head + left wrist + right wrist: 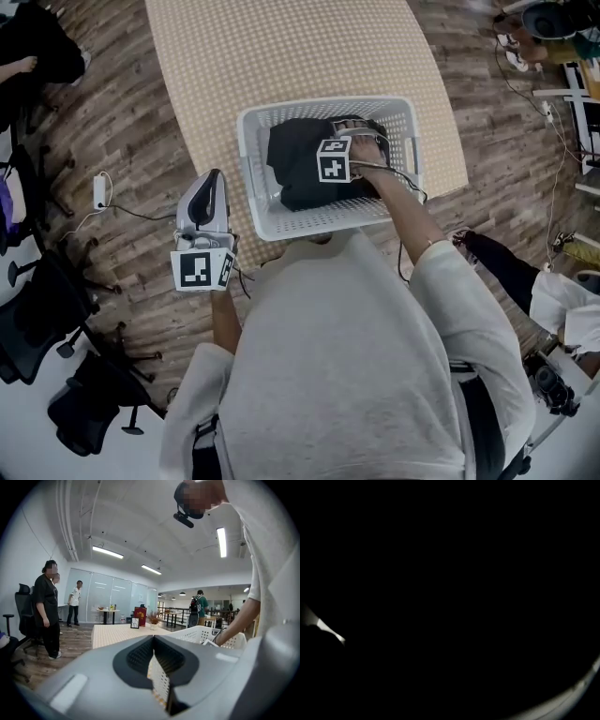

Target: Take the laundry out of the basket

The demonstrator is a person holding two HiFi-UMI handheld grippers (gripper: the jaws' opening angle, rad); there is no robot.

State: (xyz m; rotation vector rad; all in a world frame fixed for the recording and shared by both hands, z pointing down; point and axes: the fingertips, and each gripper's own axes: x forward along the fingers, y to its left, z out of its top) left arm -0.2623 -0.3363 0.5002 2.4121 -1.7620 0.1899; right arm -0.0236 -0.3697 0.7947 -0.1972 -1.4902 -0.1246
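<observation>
A white laundry basket (pixel 251 178) is seen from above on a table (pixel 281 47) with a pale, finely patterned top, directly in front of a person in a light top. A heap of dark laundry (pixel 300 159) is piled inside the basket and covers most of its floor. No clear long axis can be made out in the heap, though the basket's longer side runs across the picture. The right gripper (pixel 361 131) is pointed straight down into the right half of the basket, and its marker cube sits just above the cloth. The laundry therefore lies directly beneath and around its tips. The right gripper view is almost wholly black, which is taken to mean the camera is buried against the dark fabric. The jaws are read as spread wide apart, and no bite on the cloth is shown. The left gripper (pixel 216 176) is held outside the basket, just beside its near-left corner, and is aimed roughly level past the side wall. Its jaws are seen meeting at the tips with nothing between them. The right hand is judged far the nearer, so the coming move appears to depend on closing those jaws on the cloth below and lifting straight up.
</observation>
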